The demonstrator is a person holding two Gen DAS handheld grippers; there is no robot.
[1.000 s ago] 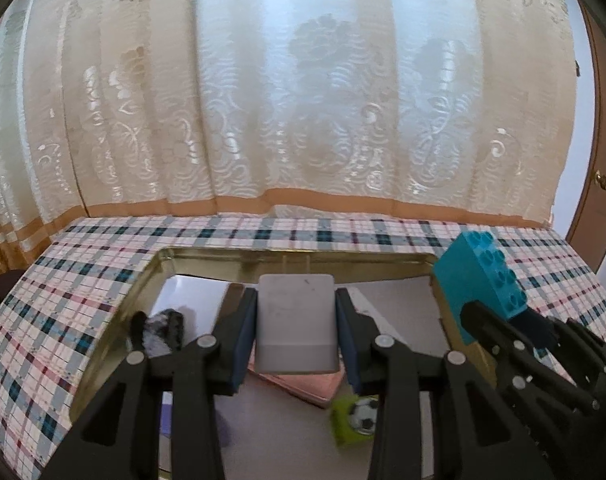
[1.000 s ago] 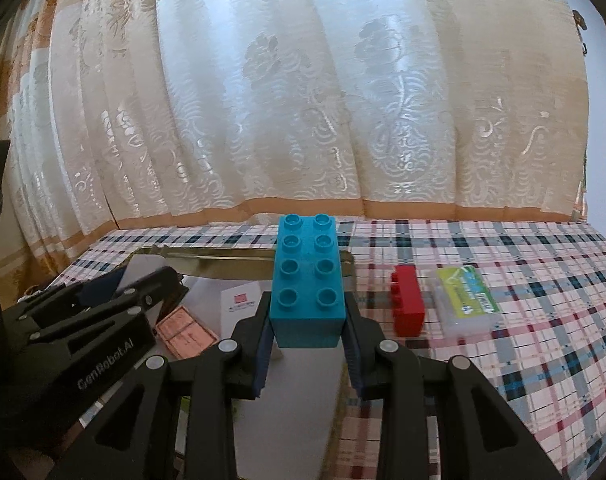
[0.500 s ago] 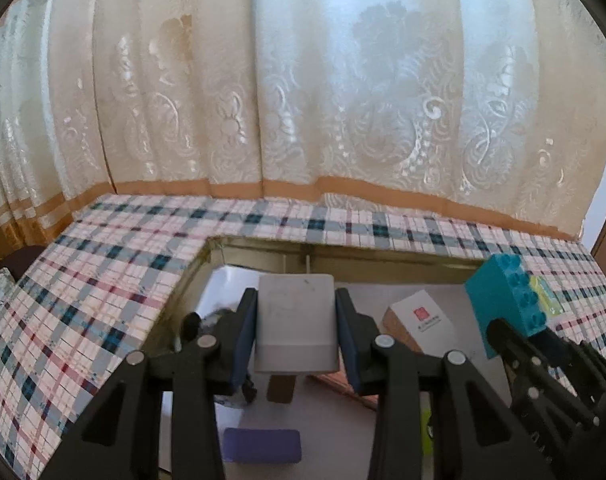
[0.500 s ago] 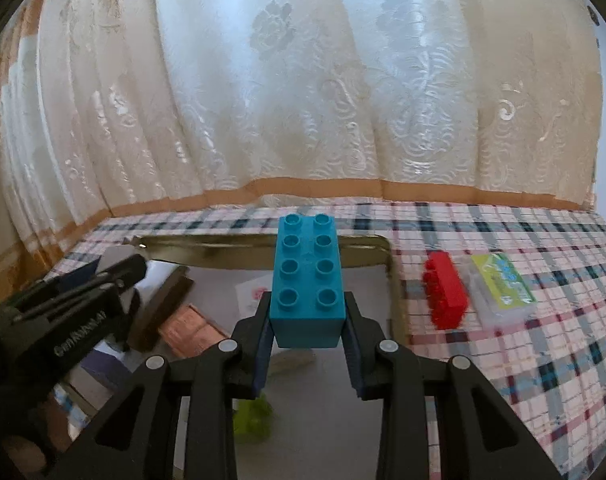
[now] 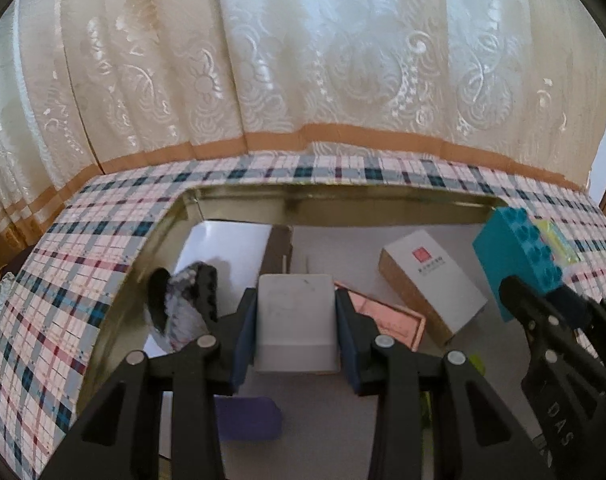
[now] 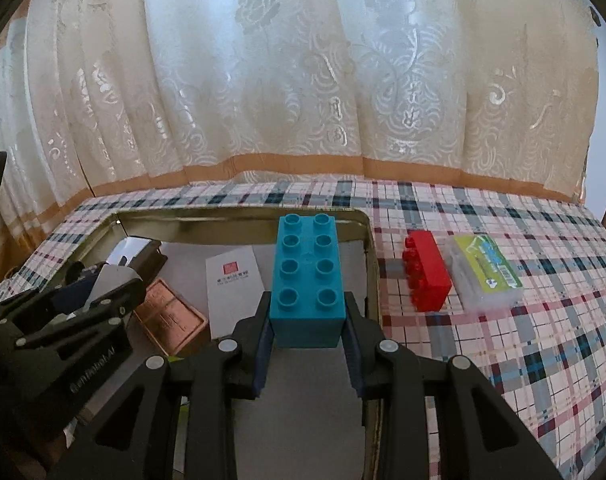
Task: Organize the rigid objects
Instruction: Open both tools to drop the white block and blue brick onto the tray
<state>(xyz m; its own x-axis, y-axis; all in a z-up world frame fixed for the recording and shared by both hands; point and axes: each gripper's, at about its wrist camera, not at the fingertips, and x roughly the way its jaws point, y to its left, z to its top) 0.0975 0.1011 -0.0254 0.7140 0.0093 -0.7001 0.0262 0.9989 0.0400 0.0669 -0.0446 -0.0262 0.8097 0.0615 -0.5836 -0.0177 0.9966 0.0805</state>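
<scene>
My left gripper (image 5: 295, 322) is shut on a white plug adapter (image 5: 295, 320), its prongs pointing forward, held over the inside of a gold metal tin (image 5: 335, 194). My right gripper (image 6: 307, 320) is shut on a teal toy brick (image 6: 306, 280), studs up, above the tin's (image 6: 239, 216) right half. In the left wrist view the teal brick (image 5: 515, 256) and the right gripper (image 5: 551, 308) show at the right edge. The left gripper (image 6: 83, 300) appears at the left of the right wrist view.
Inside the tin lie a white box with a red seal (image 5: 431, 280), a copper-pink flat case (image 5: 387, 320), a dark fuzzy item (image 5: 183, 300) and a purple block (image 5: 247, 418). A red brick (image 6: 425, 276) and a clear case with green label (image 6: 485, 276) rest on the plaid tablecloth (image 6: 523, 360) right of the tin.
Both grippers have tilted downward and sunk toward the tin, keeping their loads. More of the tin's floor and contents has come into view.
</scene>
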